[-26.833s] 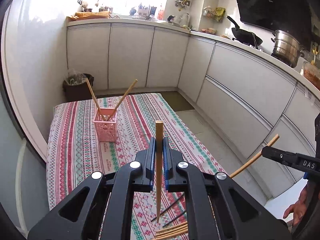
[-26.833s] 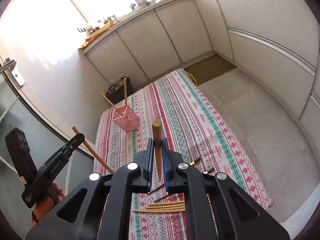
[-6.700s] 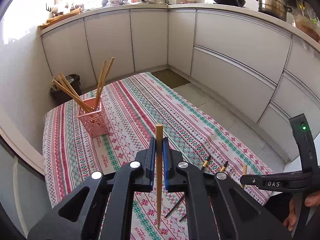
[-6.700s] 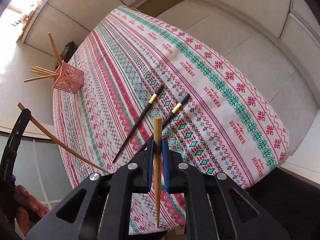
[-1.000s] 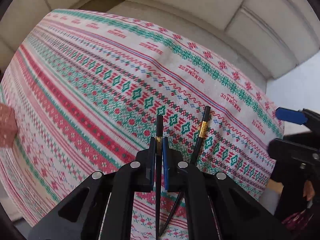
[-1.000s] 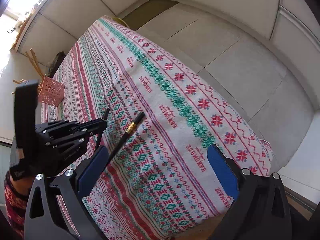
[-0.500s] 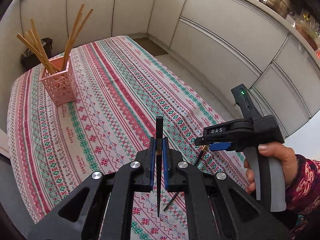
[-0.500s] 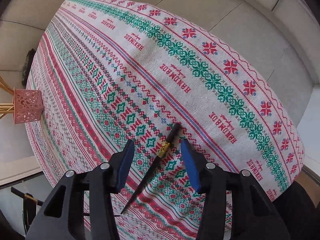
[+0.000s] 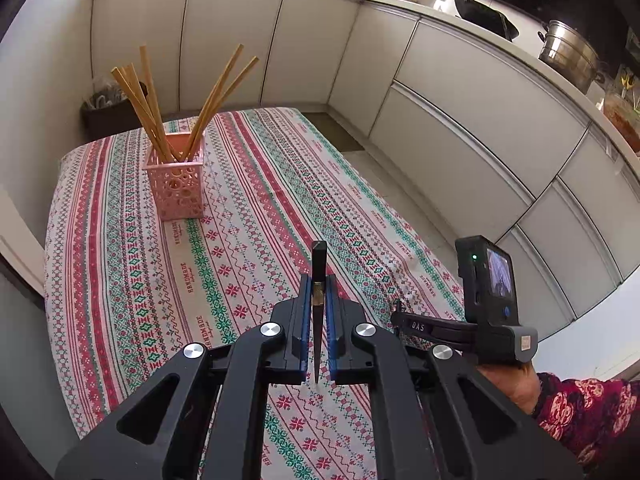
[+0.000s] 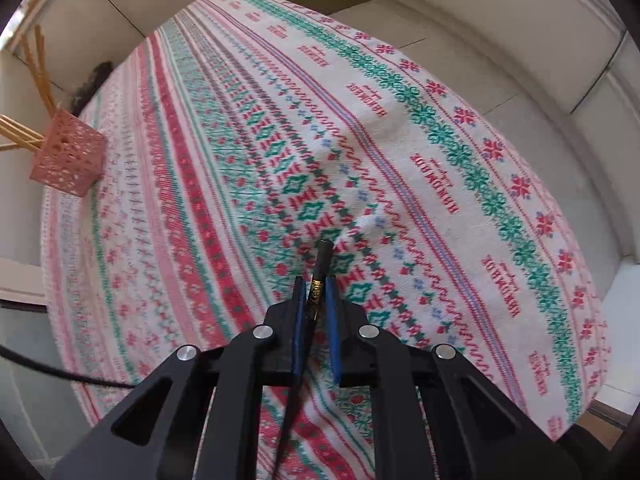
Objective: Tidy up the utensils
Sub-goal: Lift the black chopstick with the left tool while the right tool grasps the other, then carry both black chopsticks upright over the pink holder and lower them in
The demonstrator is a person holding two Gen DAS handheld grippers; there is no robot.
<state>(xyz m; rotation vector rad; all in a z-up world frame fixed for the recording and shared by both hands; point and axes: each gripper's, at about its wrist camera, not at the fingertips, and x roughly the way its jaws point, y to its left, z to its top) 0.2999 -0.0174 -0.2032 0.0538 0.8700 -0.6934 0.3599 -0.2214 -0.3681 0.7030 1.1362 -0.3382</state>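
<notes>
Standing on the far left part of the striped tablecloth (image 9: 256, 208), one pink perforated holder (image 9: 176, 184) contains six light wooden chopsticks (image 9: 152, 100), four leaning left and two leaning right. Well away from the holder, at the cloth's near end, the left gripper (image 9: 319, 300) is clamped on one black chopstick (image 9: 319, 256) with a gold band, its blunt end pointing up past the blue pads. To the right of it, further from the holder, a hand (image 9: 508, 384) in a red patterned sleeve holds the other tool. In the right wrist view, the right gripper (image 10: 316, 300) has its jaws pressed on a second black chopstick (image 10: 322, 260), tilted slightly, just above the cloth. That makes two black chopsticks, both held.
</notes>
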